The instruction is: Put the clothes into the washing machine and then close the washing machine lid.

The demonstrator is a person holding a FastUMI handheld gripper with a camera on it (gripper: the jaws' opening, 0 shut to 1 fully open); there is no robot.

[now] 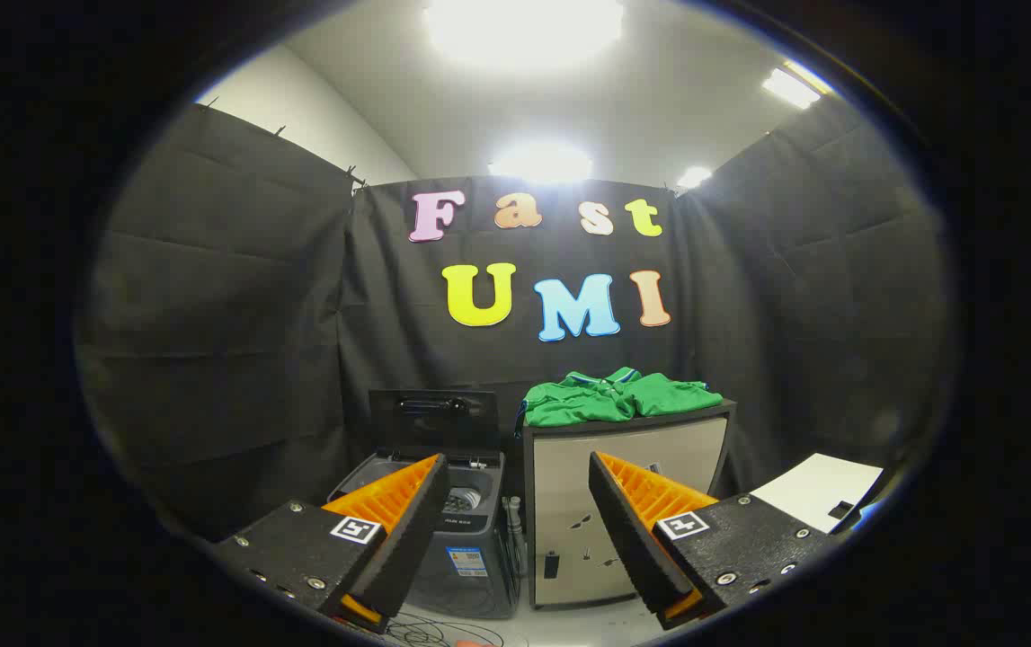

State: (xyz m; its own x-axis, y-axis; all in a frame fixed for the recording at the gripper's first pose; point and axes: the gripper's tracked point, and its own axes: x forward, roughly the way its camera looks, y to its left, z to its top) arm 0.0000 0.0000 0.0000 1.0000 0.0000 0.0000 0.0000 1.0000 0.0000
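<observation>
While beyond parted claw (515,503), clothes (618,397).

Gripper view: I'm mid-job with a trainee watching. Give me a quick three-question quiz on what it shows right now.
1. True or false: the washing machine has its lid raised.
2. Where do the green clothes lie? A) inside the washer drum B) on top of the cabinet beside the washer C) between the fingers
3. Fill in: the gripper is ____, its fingers holding nothing.

Key:
1. True; the lid stands upright behind the open drum.
2. B; the clothes sit on the cabinet top, beyond the fingers.
3. Open; the fingers are spread wide, well short of washer and cabinet.
</observation>
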